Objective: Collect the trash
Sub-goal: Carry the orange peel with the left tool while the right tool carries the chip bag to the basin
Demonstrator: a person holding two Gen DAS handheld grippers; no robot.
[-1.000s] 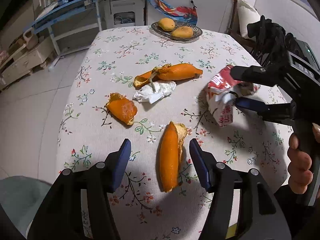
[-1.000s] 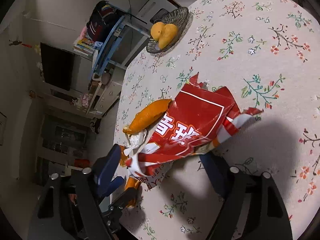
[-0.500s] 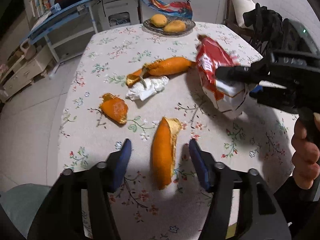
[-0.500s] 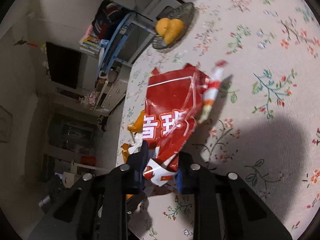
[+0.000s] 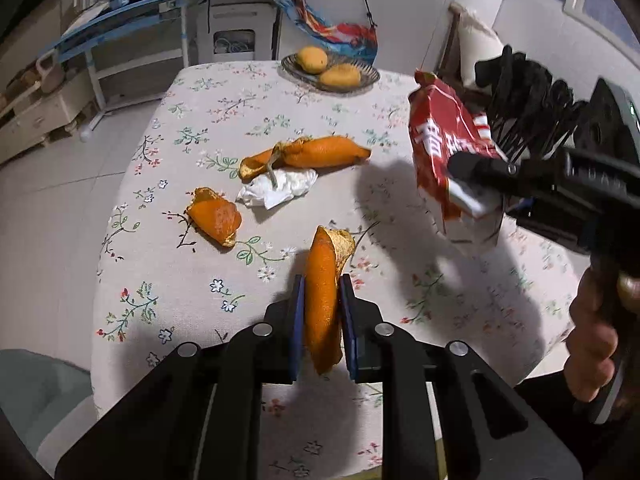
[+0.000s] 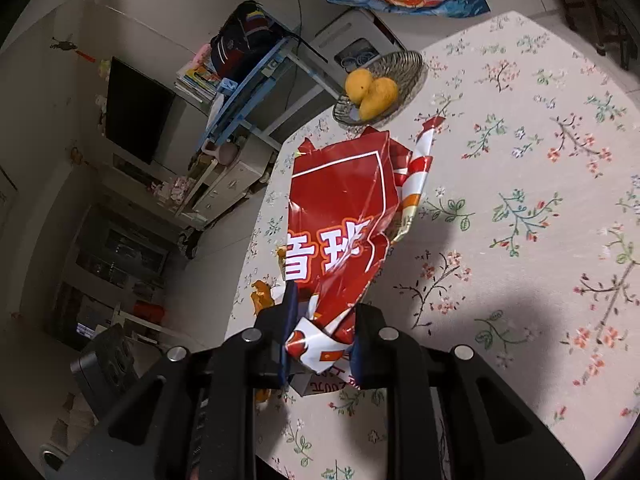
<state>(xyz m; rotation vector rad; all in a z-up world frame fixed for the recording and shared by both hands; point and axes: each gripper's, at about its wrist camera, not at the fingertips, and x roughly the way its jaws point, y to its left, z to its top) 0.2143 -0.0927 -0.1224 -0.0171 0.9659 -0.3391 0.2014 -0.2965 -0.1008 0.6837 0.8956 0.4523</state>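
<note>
Our left gripper (image 5: 322,312) clamps the near peel (image 5: 325,280); our right gripper (image 6: 320,320) pinches the red wrapper (image 6: 340,216). We should lift the peel straight, keeping both grips firm.

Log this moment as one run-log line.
left gripper: shut on orange peel strip | right gripper: shut on red snack wrapper, lifted | on table: two peel pieces, crumpled tissue

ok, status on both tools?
Left tool shut on peel. Right tool shut on red wrapper, lifted. Two peels and tissue on table. Nothing blocking.
</note>
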